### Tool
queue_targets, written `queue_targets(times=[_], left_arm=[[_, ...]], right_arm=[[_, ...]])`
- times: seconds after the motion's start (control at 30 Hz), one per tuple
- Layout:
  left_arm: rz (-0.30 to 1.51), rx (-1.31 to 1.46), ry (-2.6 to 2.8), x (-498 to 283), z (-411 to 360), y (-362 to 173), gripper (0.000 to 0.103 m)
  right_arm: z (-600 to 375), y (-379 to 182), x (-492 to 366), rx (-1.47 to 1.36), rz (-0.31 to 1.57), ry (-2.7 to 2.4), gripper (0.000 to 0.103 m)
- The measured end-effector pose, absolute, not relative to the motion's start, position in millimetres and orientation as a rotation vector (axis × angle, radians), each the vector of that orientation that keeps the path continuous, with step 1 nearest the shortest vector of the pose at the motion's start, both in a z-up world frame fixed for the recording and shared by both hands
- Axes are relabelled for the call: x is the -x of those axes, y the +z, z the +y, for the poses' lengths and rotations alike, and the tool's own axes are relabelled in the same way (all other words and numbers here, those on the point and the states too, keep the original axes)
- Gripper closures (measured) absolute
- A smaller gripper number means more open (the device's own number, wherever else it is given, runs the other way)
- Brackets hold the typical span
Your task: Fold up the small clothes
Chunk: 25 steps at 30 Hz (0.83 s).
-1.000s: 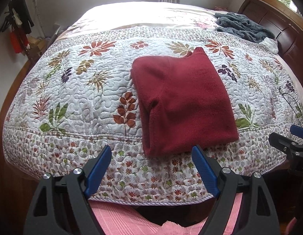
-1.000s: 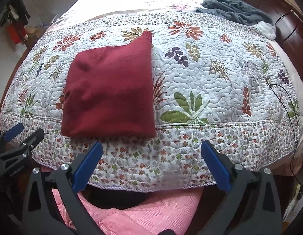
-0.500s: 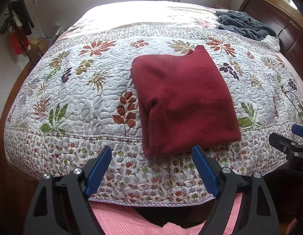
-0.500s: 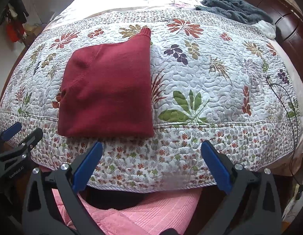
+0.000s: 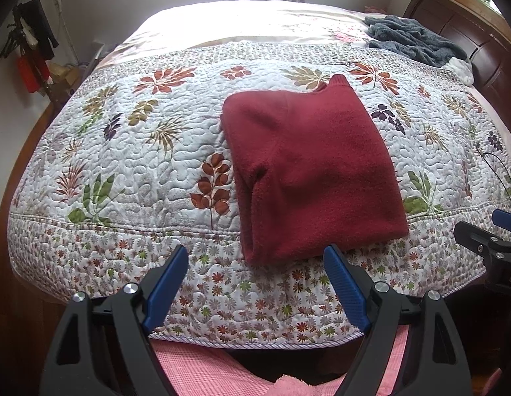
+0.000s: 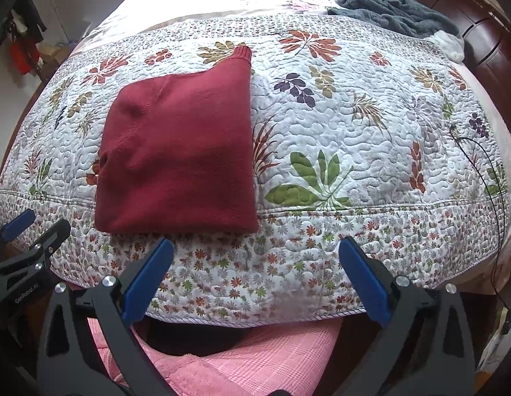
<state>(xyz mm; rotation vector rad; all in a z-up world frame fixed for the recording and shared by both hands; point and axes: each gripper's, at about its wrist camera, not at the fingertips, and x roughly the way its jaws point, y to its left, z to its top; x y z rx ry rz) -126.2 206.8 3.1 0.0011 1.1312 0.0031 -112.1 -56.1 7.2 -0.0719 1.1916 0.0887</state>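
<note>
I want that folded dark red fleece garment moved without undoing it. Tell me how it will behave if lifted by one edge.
The folded dark red fleece garment would likely sag and unfold: it is soft cloth in loose layers, open at its near left corner. Its fuzzy nap probably grips the quilted floral bedspread rather than sliding. It looks light for its bulk.
</note>
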Motion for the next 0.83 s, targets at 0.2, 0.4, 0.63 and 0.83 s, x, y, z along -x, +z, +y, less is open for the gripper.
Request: queue_targets(times=[0.2,0.4,0.63,0.83], left_arm=[[1.133,-0.001,0.005,125.7,207.5,1.8,0.019],[1.133,-0.004,0.004,126.0,207.1,1.4,0.019],[1.133,-0.004,0.005,125.7,206.9,1.5,0.019],[1.132,-0.004,0.003,125.3,207.9,1.4,0.019]], right_arm=[[-56.7,6.4,111.6,0.068,1.192,0.086,0.003],[-57.0,6.1,111.9,0.068,1.188,0.082,0.003],[-58.4,5.1,111.4,0.061,1.194,0.082,0.003],[-60.6,3.1,110.4,0.058,1.201,0.068,0.003]])
